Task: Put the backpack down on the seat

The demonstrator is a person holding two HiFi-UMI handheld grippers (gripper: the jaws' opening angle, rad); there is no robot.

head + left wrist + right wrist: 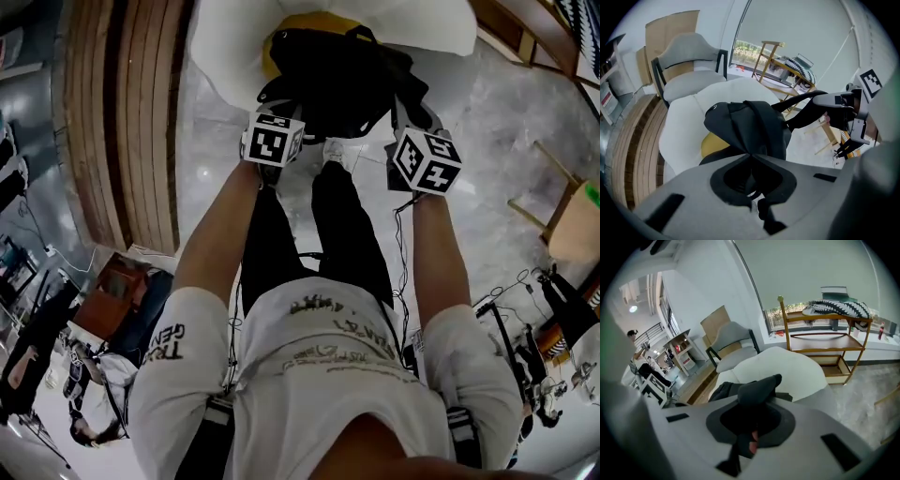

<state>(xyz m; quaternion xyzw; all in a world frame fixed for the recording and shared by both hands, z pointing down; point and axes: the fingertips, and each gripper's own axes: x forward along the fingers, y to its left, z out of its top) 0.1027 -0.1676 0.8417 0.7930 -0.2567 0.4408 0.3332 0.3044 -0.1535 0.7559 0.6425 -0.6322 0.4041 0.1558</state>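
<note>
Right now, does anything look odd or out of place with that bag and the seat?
Nothing is spilled or broken. The black backpack sags crumpled, pinched by its fabric in the left hand-held gripper and the right hand-held gripper, over the white seat, where a yellow cushion lies.

A wooden rack (820,335) stands by the window (774,317) on a grey marbled floor (487,112).
</note>
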